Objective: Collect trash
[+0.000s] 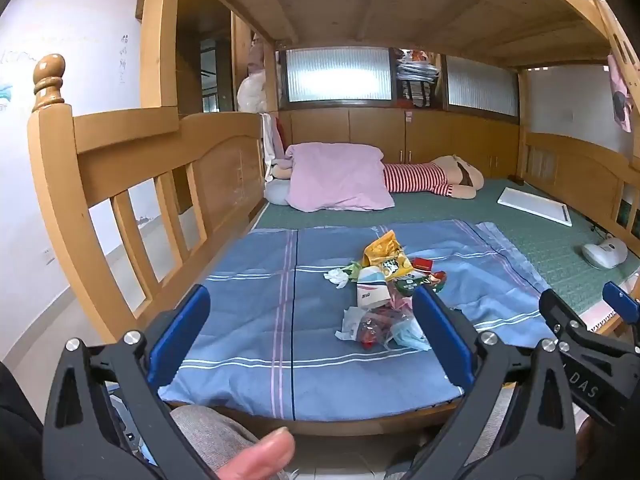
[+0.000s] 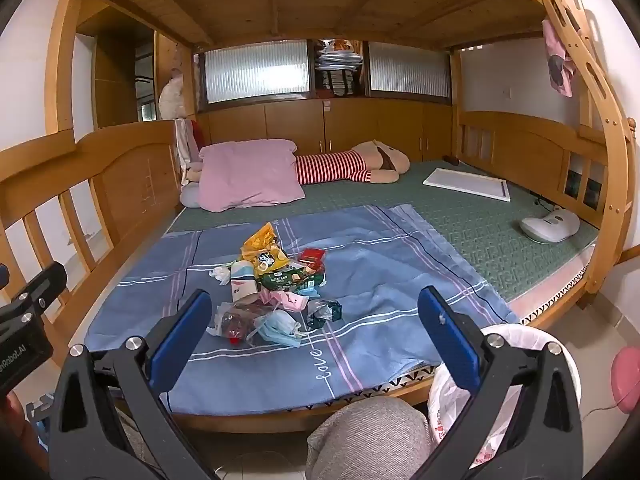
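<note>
The pile of trash [image 2: 274, 292] lies near the middle of a blue striped sheet [image 2: 380, 272] on the lower bunk: a crinkled yellow snack bag [image 2: 260, 246], a green foil wrapper [image 2: 290, 278], a small white carton [image 2: 243, 282], a crumpled white tissue [image 2: 220, 274], a clear plastic bag with red bits [image 2: 232, 322], and a pale blue face mask [image 2: 278, 330] at the near edge.

Both grippers hover short of the bed's near edge, tilted slightly downward, touching nothing. The left gripper [image 1: 312, 332] stands fully spread and empty, the pile appearing ahead, toward its right blue pad. The right gripper [image 2: 316, 328] is likewise wide apart and empty, the pile ahead between its fingers, nearer the left one.

Beyond the sheet lies a green woven mat [image 2: 500, 232], with a pink pillow [image 2: 248, 176] and a striped plush toy [image 2: 352, 166]. Beside the right gripper stands a bin lined with a white plastic bag [image 2: 516, 340].
</note>
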Demonstrator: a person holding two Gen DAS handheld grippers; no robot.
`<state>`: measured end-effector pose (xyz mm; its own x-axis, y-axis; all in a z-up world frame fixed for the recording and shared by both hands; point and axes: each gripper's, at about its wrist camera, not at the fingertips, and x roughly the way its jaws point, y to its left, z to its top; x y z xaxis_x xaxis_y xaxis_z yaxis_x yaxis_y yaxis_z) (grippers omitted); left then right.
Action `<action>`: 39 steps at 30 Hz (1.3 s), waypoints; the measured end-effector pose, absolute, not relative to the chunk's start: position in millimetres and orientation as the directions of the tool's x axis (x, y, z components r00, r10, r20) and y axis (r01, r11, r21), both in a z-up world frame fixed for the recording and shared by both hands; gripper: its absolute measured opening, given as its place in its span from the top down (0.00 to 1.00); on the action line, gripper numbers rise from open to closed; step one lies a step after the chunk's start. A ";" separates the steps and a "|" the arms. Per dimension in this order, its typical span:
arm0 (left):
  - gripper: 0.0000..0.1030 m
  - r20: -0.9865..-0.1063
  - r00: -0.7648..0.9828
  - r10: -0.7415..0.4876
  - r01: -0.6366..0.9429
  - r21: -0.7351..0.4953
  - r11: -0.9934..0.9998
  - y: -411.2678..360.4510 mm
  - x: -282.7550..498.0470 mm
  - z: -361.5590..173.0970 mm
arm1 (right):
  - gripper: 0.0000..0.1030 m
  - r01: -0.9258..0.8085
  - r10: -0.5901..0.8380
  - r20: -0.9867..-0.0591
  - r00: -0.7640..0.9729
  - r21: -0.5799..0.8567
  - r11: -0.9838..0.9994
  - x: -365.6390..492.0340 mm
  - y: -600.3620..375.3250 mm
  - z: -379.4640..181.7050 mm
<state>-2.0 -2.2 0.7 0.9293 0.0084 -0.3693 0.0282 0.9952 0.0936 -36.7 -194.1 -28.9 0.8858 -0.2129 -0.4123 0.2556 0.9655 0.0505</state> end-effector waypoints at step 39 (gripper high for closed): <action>0.02 -0.405 0.913 -0.051 0.080 0.057 0.995 0.4 0.1 -0.2 | 0.03 0.264 -0.219 -0.393 0.893 0.062 0.963 -39.0 -197.5 -27.1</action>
<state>0.1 0.4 -0.2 0.9130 -0.0505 -0.4049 0.0802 0.9952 0.0565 -39.0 -197.5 -27.1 0.8932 -0.2191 -0.3927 0.2635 0.9626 0.0623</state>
